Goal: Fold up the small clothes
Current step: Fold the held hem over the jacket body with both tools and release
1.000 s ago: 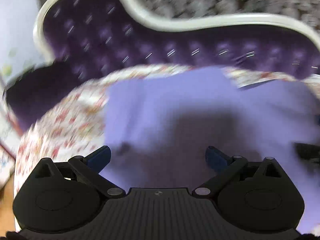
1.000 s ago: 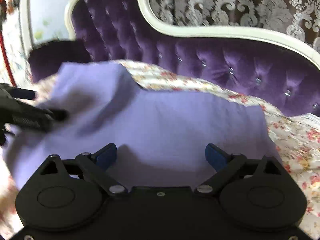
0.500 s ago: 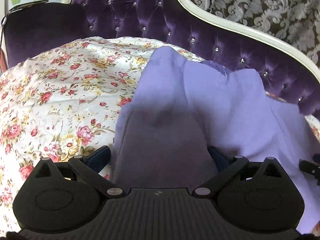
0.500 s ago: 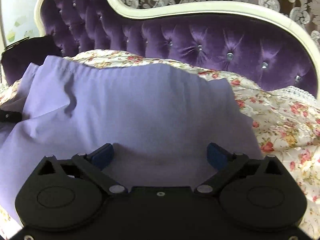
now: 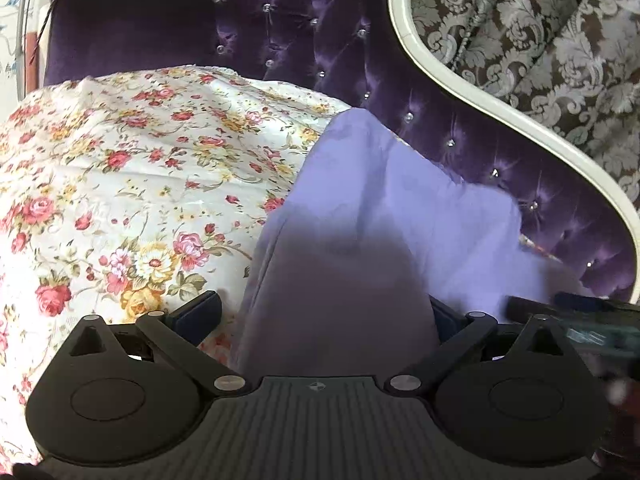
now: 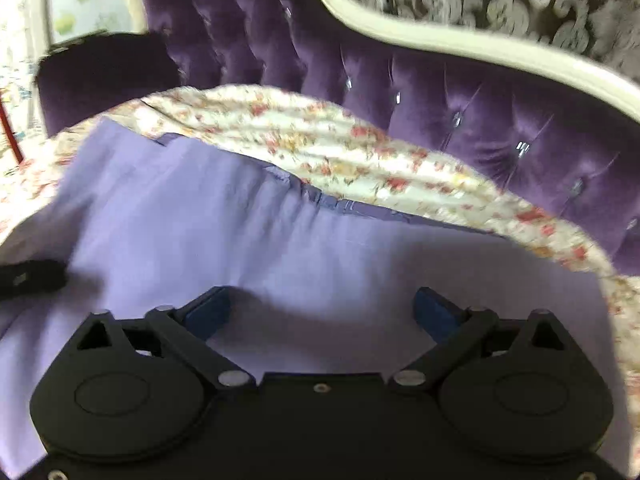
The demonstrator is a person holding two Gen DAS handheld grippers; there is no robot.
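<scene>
lilac garment (image 5: 400, 216): one, on floral sheet (image 5: 132, 168) | left tool (image 5: 326, 316): spread wide | right tool (image 6: 322, 310): opening, nothing pinched

Purple tufted sofa (image 5: 460, 120) with cream frame, floral cover (image 5: 132, 168), damask curtain (image 5: 540, 28) behind.

The right wrist view is smeared by motion blur, so the flowers of the floral cover (image 6: 360, 148) beyond the lilac garment (image 6: 280, 248) cannot be made out singly. Below the garment (image 5: 400, 208), the left gripper (image 5: 324, 314) has its right pad hidden by cloth. The right gripper (image 5: 576, 316), beside the garment, is blurred and cut off by the frame edge.
</scene>
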